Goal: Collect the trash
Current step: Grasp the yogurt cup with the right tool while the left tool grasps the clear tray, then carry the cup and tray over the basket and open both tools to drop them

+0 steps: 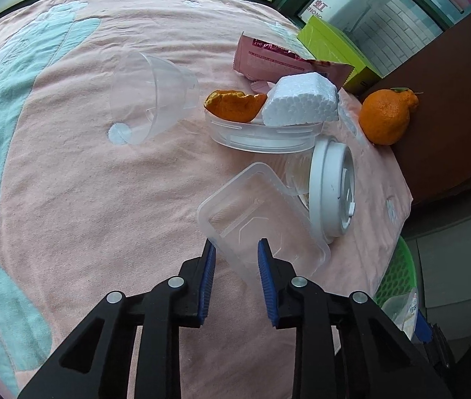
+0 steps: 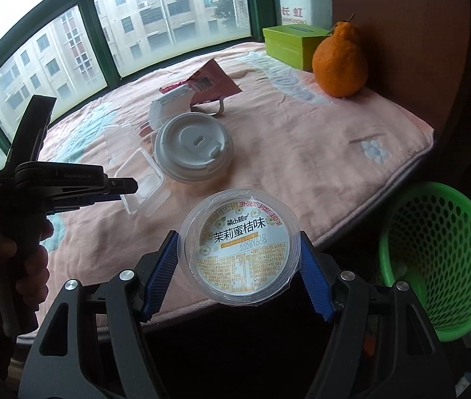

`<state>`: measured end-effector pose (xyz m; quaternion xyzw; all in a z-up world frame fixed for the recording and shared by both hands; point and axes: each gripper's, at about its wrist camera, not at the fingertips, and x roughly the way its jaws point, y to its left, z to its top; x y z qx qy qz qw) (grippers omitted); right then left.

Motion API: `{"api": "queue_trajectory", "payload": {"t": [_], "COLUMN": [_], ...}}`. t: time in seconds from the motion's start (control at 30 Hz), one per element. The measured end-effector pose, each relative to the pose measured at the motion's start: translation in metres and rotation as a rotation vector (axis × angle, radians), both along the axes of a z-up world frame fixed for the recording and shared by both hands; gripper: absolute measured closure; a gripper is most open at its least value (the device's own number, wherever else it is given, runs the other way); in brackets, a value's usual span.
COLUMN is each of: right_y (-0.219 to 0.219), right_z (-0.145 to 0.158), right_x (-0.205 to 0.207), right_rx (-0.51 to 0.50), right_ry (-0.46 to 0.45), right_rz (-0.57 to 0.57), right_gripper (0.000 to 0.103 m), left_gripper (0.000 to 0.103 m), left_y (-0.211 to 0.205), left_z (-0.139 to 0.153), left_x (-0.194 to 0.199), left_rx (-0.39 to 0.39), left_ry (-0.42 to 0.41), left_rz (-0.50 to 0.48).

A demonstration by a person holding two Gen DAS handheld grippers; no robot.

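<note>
My left gripper (image 1: 236, 249) is open, its blue fingertips on either side of the near corner of a clear rectangular plastic tray (image 1: 262, 219), also in the right wrist view (image 2: 144, 183). My right gripper (image 2: 239, 266) is shut on a round clear jelly cup with a printed lid (image 2: 240, 249), held above the table's front edge. A green mesh basket (image 2: 441, 252) stands on the floor to the right. A white cup lid (image 1: 331, 189) on a clear cup lies beside the tray. A round clear container (image 1: 262, 136) holds orange peel (image 1: 235, 104) and white foam (image 1: 301, 103).
A clear plastic cup (image 1: 149, 96) lies on its side on the pink blanket (image 1: 102, 199). A pink wrapper (image 1: 275, 60), a green box (image 1: 331, 46) and a whole orange (image 1: 386, 116) sit at the far side. Windows line the back.
</note>
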<state>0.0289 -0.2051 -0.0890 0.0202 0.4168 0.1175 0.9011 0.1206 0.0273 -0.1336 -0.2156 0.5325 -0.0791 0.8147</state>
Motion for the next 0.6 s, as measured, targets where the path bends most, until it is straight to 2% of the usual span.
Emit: {"api": "queue_trajectory", "payload": {"t": [0.3,0.4,0.6], "right_y": [-0.022,-0.031,-0.065], "right_z": [-0.001,-0.002,-0.002], "right_x": [-0.007,-0.010,-0.010], "right_rx": [0.015,0.018,0.049], "right_ry": [0.008,0.010,0.028], "right_rz": [-0.047,-0.063,-0.125], "right_gripper": [0.034,0.034,0.034], "left_gripper": [0.097,0.097,0.097], "left_y": [-0.001,-0.003,-0.003], "left_z": [0.008,0.017,0.029], "left_x": [-0.004,-0.008,-0.022], "left_rx": [-0.004,0.016,-0.002], "left_ry": [-0.025,-0.046,-0.062], "left_rz": [0.007,-0.011,-0.051]}}
